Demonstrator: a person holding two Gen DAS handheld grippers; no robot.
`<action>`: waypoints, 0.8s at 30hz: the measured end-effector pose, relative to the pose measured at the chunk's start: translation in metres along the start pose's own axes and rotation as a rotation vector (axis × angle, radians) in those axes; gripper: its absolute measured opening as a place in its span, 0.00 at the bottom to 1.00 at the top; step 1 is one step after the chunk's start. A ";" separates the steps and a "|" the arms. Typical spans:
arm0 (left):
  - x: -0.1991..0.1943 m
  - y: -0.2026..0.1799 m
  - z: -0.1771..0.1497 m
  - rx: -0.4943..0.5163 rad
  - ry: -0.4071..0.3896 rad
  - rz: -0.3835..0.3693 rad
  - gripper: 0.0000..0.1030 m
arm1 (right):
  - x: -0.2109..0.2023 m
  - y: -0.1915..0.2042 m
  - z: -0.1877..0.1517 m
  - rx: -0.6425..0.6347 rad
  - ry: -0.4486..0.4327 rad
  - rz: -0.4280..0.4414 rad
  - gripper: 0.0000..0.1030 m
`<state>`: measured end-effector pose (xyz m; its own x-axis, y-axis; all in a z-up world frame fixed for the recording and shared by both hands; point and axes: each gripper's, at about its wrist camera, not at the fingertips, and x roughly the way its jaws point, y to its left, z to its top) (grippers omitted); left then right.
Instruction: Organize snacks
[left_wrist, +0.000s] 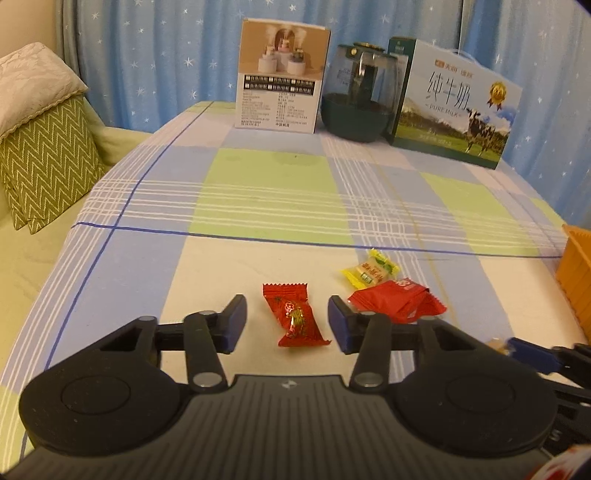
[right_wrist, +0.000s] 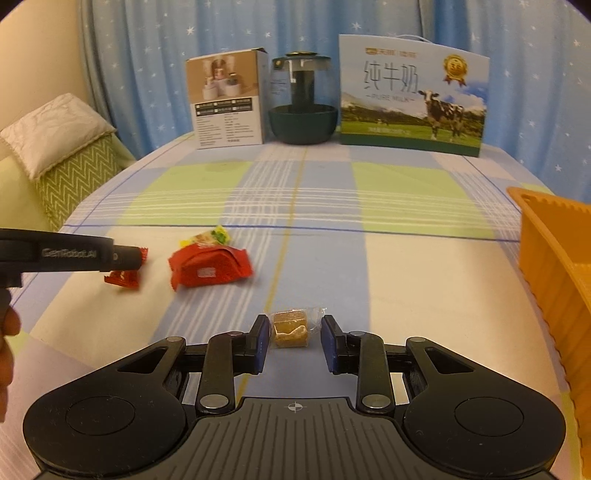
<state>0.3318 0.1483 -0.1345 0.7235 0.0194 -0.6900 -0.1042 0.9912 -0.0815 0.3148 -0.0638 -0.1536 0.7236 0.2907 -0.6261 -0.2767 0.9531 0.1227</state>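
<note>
Left gripper (left_wrist: 287, 321) open, straddling red candy (left_wrist: 293, 315), pads not touching. Right gripper (right_wrist: 291, 338) narrowed around brown wrapped snack (right_wrist: 291, 328); grip uncertain, small gap at right pad. Orange basket (right_wrist: 546, 254) right. Close squarely, lift low.

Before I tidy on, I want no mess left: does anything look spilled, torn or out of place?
Nothing spilled or torn. Three snacks lie loose on the cloth: a red candy, a red pack, a yellow candy. The basket sits apart.
</note>
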 end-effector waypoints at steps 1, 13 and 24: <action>0.003 0.000 0.000 0.004 0.005 0.009 0.35 | -0.001 -0.001 0.000 0.001 0.000 -0.001 0.30; -0.011 -0.009 -0.011 -0.003 0.017 0.001 0.19 | -0.022 -0.008 0.002 0.021 -0.019 -0.015 0.30; -0.077 -0.052 -0.018 0.024 -0.026 -0.066 0.19 | -0.093 -0.035 0.002 0.060 -0.062 -0.057 0.30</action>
<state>0.2694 0.0925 -0.0902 0.7456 -0.0435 -0.6649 -0.0392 0.9933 -0.1090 0.2584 -0.1235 -0.0983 0.7755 0.2383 -0.5846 -0.1969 0.9711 0.1347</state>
